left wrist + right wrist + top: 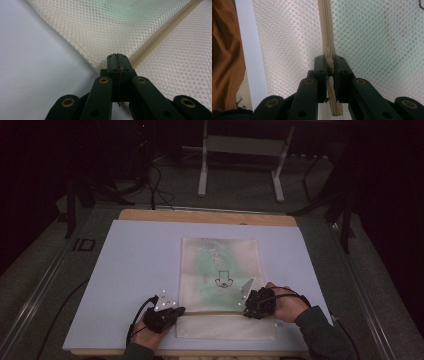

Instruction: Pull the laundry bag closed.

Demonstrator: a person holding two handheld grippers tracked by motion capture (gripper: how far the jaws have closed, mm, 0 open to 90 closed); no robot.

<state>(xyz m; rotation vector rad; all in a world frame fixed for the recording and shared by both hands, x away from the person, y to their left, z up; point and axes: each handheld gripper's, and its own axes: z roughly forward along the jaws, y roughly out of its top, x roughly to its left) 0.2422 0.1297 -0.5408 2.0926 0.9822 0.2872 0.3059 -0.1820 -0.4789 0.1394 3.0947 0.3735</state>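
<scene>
A cream mesh bag (220, 270) lies flat on the white sheet (135, 270), with something green and a small black drawing (223, 281) showing through it. A beige zipper (215, 313) crosses the bag near its front edge. My left gripper (175, 312) is at the zipper's left end; in the left gripper view it (117, 57) is shut on the mesh bag's edge (100, 37), just where the zipper (155, 40) ends. My right gripper (248, 309) is further right along the zipper, shut (328, 60) on the zipper pull (328, 53).
The white sheet covers a wooden table (200, 216). A metal stand's legs (202, 170) and cables (157, 185) are on the floor behind it. An orange cloth (224, 55) lies past the sheet's edge in the right gripper view.
</scene>
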